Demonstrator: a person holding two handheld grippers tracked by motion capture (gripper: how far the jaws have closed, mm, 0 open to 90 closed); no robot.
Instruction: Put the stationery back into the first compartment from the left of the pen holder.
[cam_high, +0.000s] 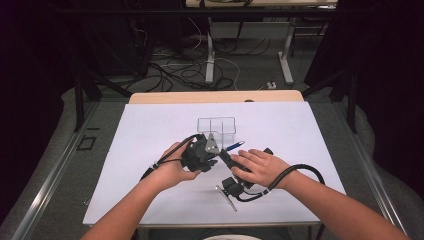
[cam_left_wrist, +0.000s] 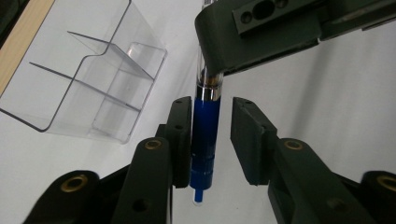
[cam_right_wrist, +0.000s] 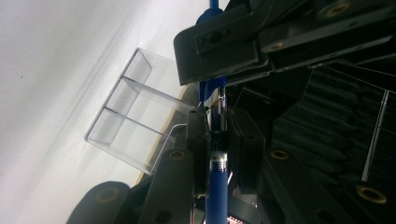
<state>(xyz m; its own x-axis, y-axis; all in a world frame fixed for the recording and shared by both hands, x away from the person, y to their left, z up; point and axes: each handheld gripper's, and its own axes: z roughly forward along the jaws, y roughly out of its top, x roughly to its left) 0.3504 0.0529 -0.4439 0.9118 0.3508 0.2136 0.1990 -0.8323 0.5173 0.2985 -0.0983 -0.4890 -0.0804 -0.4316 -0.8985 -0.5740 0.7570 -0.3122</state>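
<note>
A blue pen (cam_high: 234, 146) is held over the white table top between my two grippers. In the right gripper view my right gripper (cam_right_wrist: 217, 135) is shut on the pen's barrel (cam_right_wrist: 217, 186), both pads against it. The left gripper view looks along the pen's blue end (cam_left_wrist: 205, 135), which stands between the jaws of my left gripper (cam_left_wrist: 212, 135). One pad (cam_left_wrist: 182, 140) touches the pen, while the other pad (cam_left_wrist: 247, 140) stands a little apart from it. In the high view the left gripper (cam_high: 216, 151) and right gripper (cam_high: 226, 159) meet just in front of the clear box.
A clear plastic box with dividers (cam_high: 216, 125) stands behind the grippers on the white sheet (cam_high: 150, 145). A thin silver rod (cam_high: 226, 196) lies near the front by the right wrist. The table's wooden edge (cam_high: 215, 96) runs along the back.
</note>
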